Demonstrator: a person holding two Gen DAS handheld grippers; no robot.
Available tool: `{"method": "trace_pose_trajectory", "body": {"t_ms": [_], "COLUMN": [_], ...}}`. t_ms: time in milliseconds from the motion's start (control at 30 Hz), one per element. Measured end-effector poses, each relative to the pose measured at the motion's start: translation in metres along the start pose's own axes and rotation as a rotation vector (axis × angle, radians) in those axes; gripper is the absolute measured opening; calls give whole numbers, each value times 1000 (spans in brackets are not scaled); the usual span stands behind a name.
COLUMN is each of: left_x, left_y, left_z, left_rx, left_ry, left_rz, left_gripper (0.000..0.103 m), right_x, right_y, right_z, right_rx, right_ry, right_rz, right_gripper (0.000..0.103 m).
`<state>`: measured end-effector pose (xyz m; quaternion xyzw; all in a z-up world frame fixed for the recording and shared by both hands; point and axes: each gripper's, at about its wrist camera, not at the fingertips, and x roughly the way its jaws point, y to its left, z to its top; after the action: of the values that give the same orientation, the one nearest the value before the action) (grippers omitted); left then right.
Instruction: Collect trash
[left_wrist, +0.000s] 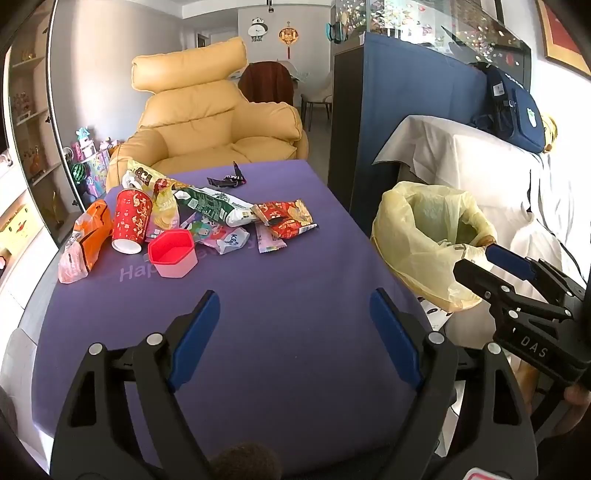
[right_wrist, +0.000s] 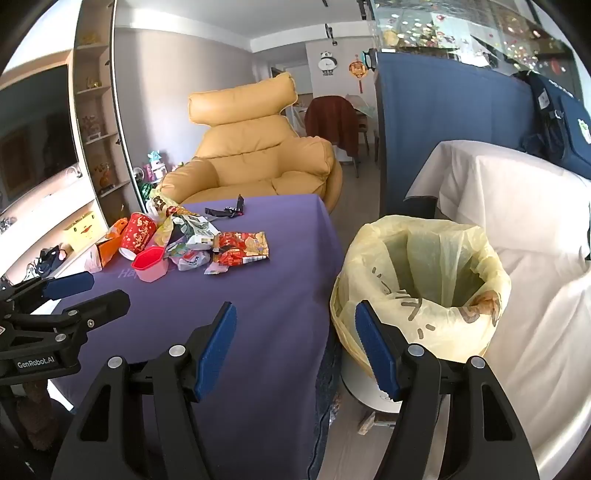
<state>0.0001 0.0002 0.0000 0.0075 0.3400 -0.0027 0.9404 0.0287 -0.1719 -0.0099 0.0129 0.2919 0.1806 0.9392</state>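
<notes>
A pile of trash lies on the far left of the purple table (left_wrist: 258, 332): a red paper cup (left_wrist: 131, 218) on its side, a pink-red hexagonal cup (left_wrist: 173, 253), an orange carton (left_wrist: 92, 230), a green-white bag (left_wrist: 212, 206), a red snack wrapper (left_wrist: 286, 218) and a black wrapper (left_wrist: 227, 179). The pile also shows in the right wrist view (right_wrist: 192, 240). A bin lined with a yellow bag (right_wrist: 421, 288) stands right of the table. My left gripper (left_wrist: 295, 325) is open and empty above the table's near part. My right gripper (right_wrist: 295, 339) is open and empty over the table's right edge, next to the bin.
A yellow armchair (left_wrist: 207, 122) stands behind the table. A white-covered sofa (right_wrist: 517, 221) with a navy backpack (right_wrist: 561, 122) is at the right. A dark blue cabinet (left_wrist: 406, 110) stands behind the bin. Shelves (right_wrist: 92, 129) line the left wall.
</notes>
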Motion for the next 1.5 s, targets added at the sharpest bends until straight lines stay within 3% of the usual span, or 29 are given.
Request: {"method": "trace_pose_trajectory", "body": {"t_ms": [1500], "left_x": [-2], "left_y": [0], "left_z": [1], "left_rx": [-2], "left_ry": [1], "left_rz": [-3], "left_gripper": [79], "right_x": [2], "right_y": [1], "right_z": [-4], "right_rx": [5], "right_ry": [6], "right_rz": [2], "right_gripper": [63]}}
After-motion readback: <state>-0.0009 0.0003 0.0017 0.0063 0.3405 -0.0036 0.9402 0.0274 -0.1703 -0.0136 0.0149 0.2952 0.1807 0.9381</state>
